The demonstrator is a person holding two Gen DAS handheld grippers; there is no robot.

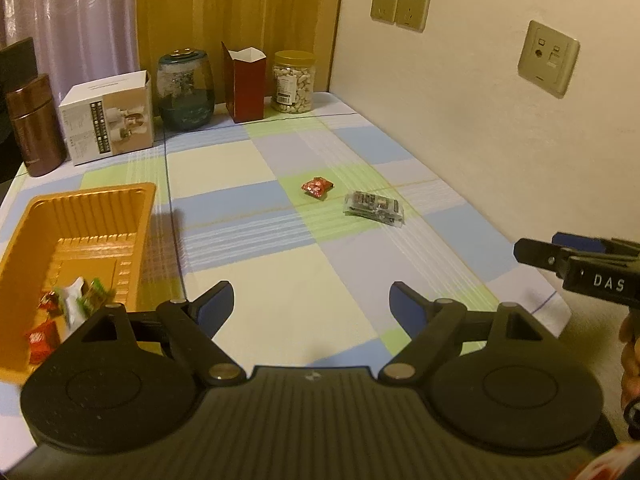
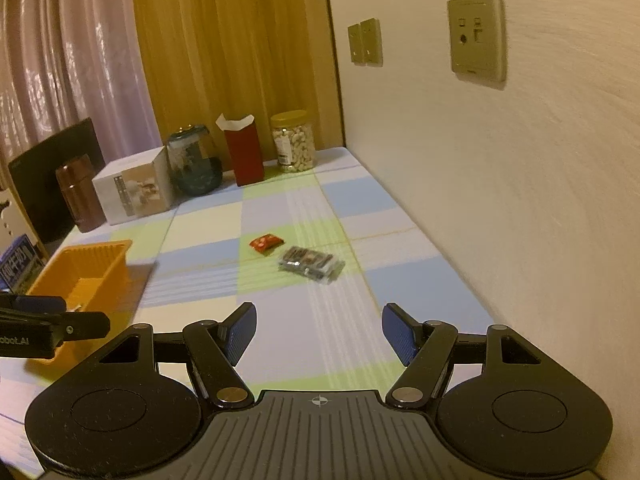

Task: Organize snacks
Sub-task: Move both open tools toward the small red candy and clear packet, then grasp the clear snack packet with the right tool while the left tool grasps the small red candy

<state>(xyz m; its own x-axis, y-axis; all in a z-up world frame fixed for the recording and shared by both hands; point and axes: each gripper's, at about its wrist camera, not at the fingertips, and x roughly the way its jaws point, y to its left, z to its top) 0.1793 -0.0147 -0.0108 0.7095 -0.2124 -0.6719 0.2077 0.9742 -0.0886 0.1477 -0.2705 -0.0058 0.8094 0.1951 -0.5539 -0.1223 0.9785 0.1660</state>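
On the checked tablecloth lie a small red snack packet (image 1: 317,187) (image 2: 266,243) and, just right of it, a clear wrapped packet with dark pieces (image 1: 374,207) (image 2: 312,264). An orange tray (image 1: 92,208) (image 2: 92,256) stands at the left; several small wrapped snacks (image 1: 80,300) lie in its near end. My left gripper (image 1: 312,292) hovers open over the cloth beside the tray, nothing between its fingers. My right gripper (image 2: 320,312) is open and empty too, short of the two packets. Each gripper's tip shows at the edge of the other's view.
Along the back stand a brown flask (image 1: 34,124), a white box (image 1: 108,118), a glass jar (image 1: 185,90), a red carton (image 1: 245,82) and a jar of nuts (image 1: 293,82). A wall with sockets (image 1: 548,58) runs close along the right edge.
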